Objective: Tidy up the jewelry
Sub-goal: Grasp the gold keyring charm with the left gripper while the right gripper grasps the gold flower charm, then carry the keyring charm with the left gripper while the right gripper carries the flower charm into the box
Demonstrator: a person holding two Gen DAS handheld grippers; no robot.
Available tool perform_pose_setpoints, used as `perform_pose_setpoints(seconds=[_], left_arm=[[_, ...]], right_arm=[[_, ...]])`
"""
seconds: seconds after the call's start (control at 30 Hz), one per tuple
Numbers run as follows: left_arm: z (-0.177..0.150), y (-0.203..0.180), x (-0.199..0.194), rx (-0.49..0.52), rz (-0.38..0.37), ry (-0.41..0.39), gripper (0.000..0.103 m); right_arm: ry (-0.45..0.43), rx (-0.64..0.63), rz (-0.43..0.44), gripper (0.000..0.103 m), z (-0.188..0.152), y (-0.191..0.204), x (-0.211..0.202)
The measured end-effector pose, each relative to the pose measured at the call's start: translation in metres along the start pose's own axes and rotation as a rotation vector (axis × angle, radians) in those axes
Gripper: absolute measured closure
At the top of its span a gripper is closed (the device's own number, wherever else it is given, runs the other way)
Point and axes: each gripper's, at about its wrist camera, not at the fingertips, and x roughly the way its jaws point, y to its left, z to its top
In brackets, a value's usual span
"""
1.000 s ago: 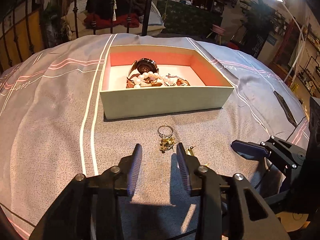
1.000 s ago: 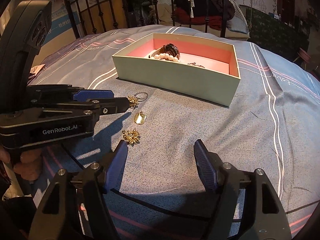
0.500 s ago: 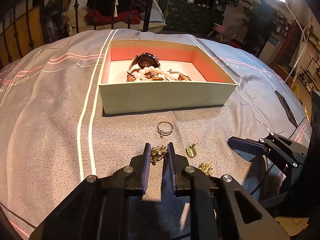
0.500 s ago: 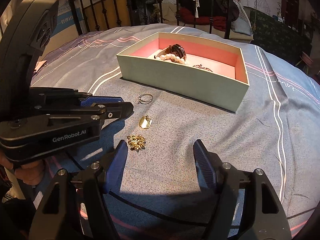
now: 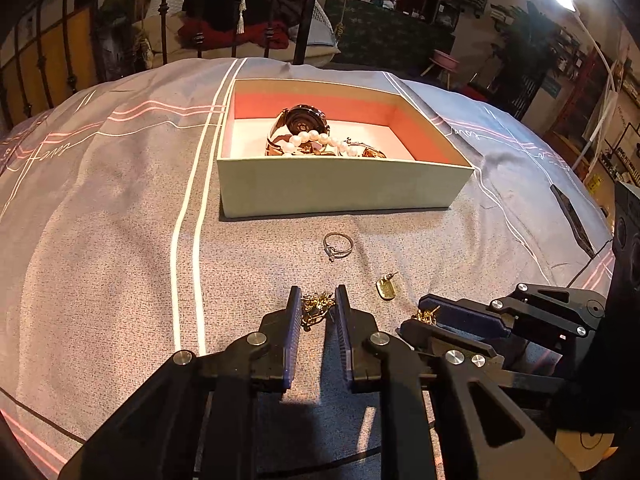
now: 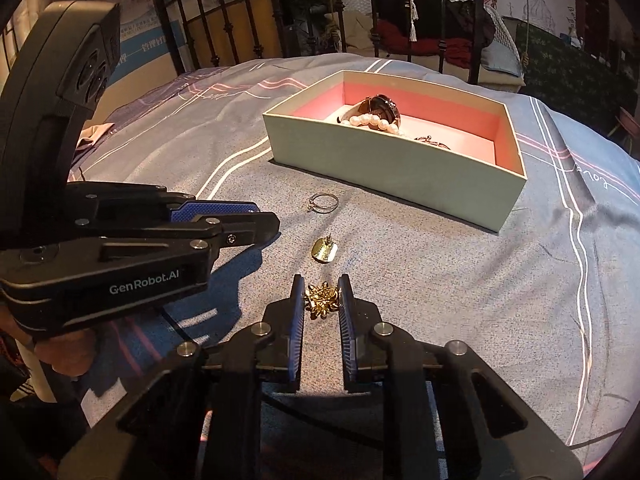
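Note:
A pale green box with a pink lining holds a watch and a pearl bracelet; the box also shows in the right wrist view. My left gripper is shut on a gold flower earring. My right gripper is shut on a second gold flower earring. A silver ring and a gold tag earring lie on the bedspread between the grippers and the box; both show in the right wrist view, the ring and the tag.
The grey striped bedspread covers the bed. A black iron bed frame stands behind the box. A dark phone lies at the right edge of the bed. The two grippers sit close side by side.
My right gripper has closed from wide open onto the second gold flower earring and moved forward. My left gripper stays closed on its earring.

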Motion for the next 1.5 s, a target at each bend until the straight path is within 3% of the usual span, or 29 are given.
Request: perform_pose_setpoints(seconds=[0.7,1.07,1.33,1.5], left_arm=[[0.001,-0.008,0.001,0.007,0.039,0.0,0.087],[0.017,-0.005,-0.007,-0.002,0.04,-0.029,0.087],[0.075,-0.018,-0.013,0.036,0.05,-0.12,0.087],[0.122,-0.025,0.0,0.048,0.099,-0.14,0.087]], right_arm=[[-0.019,0.068,0.023,0.085,-0.003,-0.008,-0.005],[-0.053,0.079,0.002,0.085,0.009,-0.016,-0.013],[-0.137,0.062,-0.074,0.085,0.069,-0.036,-0.021],[-0.129,0.096,-0.132,0.085,0.113,-0.059,-0.008]])
